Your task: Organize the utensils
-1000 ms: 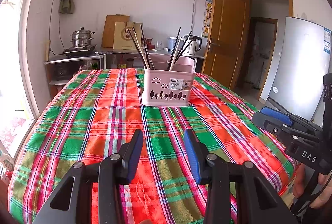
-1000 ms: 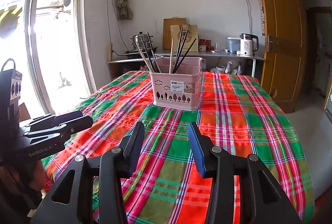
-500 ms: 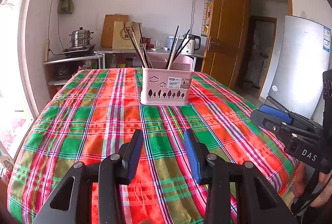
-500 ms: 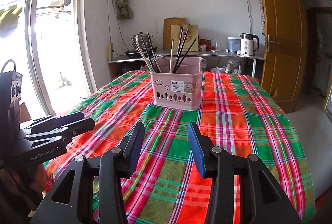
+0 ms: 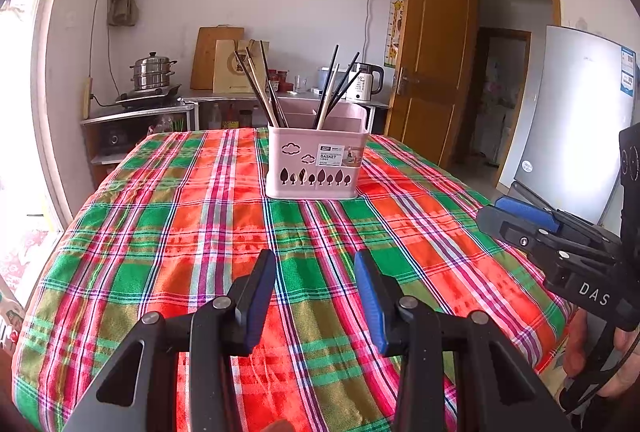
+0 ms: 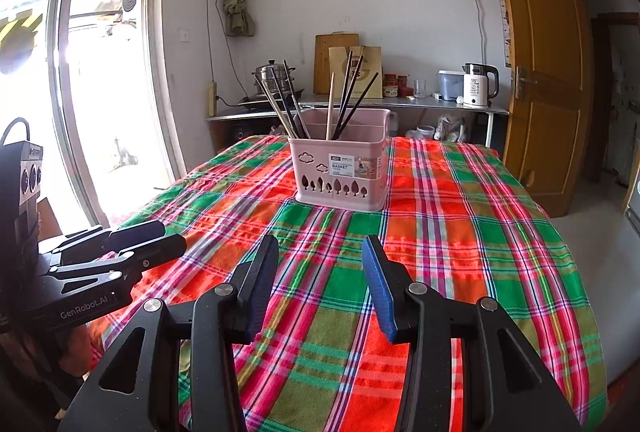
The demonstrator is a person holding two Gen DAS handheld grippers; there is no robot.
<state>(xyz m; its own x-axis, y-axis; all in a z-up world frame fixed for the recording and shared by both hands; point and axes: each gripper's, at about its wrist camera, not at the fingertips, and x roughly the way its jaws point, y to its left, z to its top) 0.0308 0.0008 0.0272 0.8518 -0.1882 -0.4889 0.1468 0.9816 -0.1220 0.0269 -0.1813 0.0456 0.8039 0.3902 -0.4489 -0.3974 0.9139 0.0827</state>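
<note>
Basket: pink plastic caddy (image 5: 317,163) w/ cut-out trees and a label, standing upright on the far half of the tabletop (image 5: 168,256), which is covered in plaid cloth. Inner dividers visible; exact compartment count unclear.
Utensils: chopsticks only, as far as can be seen. One bunch (image 5: 262,87) leans left in the left section, mixed dark and pale. A second bunch (image 5: 335,87) fans out nearer the middle, mostly dark plus one pale stick.
Left claw: (image 5: 315,296) spread, nothing between the blue pads, held low over the near edge of the cloth, well apart from the basket.
Right claw: (image 6: 320,284) also spread and empty, same near-edge position, aimed at the basket front.
Handling, sticks: judged light, stiff, thin, smooth. Likely to roll or pivot in a pinch. Lacquered dark ones prob. slicker than the pale wood.
Grip point, sticks: upper third, above the rim, pads across the shaft; take one or a tight pair, not a splayed bunch.
Handling, basket: light, thin-walled, may slide or tip on cloth if sticks are pulled sideways.
Grip point, basket: top rim, if bracing is needed.
Risk: neighbouring sticks dragged out w/ the chosen one.
</note>
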